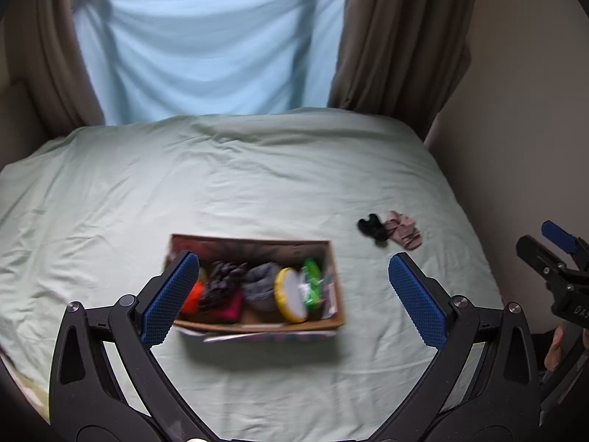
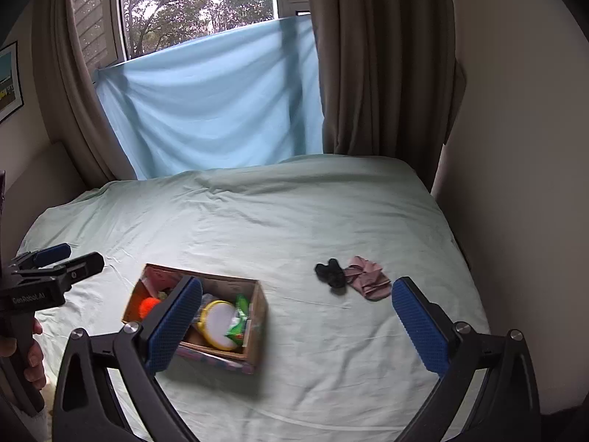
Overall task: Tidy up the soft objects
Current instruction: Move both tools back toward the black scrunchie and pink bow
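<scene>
An open cardboard box (image 1: 333,280) sits on the pale green bed (image 1: 257,169). It holds an orange soft item (image 1: 193,296), dark and grey cloths (image 1: 257,281), a yellow-rimmed round item (image 1: 291,294) and a green packet (image 1: 311,283). A black soft item (image 1: 372,226) and a pink cloth (image 1: 403,229) lie on the sheet right of the box. My left gripper (image 1: 294,294) is open and empty above the box. My right gripper (image 2: 294,322) is open and empty, between the box (image 2: 257,316) and the black item (image 2: 330,272) and pink cloth (image 2: 368,276).
A blue sheet (image 1: 206,44) hangs over the window behind the bed, with brown curtains (image 1: 397,37) on both sides. A wall (image 2: 515,147) borders the bed's right edge. The right gripper (image 1: 559,258) shows at the left view's right edge.
</scene>
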`<control>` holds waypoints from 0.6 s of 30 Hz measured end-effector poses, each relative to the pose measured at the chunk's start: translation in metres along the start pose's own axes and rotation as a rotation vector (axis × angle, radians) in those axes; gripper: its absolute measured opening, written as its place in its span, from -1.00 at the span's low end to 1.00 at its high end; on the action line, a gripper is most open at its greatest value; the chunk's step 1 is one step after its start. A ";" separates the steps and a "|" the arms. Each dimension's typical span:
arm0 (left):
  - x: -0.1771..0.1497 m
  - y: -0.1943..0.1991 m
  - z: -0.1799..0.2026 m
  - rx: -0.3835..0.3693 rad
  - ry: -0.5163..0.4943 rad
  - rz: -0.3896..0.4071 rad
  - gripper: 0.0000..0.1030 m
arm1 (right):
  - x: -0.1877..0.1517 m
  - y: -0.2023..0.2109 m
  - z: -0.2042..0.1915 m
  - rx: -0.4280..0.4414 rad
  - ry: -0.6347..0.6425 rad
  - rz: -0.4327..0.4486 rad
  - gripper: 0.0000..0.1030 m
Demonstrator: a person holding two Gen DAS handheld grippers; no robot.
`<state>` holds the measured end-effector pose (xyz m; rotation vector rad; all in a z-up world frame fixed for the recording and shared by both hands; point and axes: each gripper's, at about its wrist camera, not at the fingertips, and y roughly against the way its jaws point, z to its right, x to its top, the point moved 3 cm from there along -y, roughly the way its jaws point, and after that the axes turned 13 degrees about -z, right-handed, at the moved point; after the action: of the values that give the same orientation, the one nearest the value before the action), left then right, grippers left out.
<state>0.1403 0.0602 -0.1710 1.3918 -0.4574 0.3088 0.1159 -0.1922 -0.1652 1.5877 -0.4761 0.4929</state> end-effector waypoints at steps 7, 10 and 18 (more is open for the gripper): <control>0.024 -0.036 0.068 -0.017 -0.005 -0.016 0.99 | 0.016 -0.033 0.065 0.011 0.052 -0.019 1.00; 0.034 -0.069 0.096 -0.015 -0.002 -0.044 0.99 | 0.021 -0.062 0.090 0.020 0.095 -0.043 1.00; 0.059 -0.186 0.158 0.013 0.012 -0.110 0.99 | 0.022 -0.167 0.143 0.067 0.219 -0.118 1.00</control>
<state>0.2589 -0.1289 -0.2866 1.4212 -0.3678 0.2308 0.2347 -0.3229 -0.2978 1.5939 -0.2009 0.5900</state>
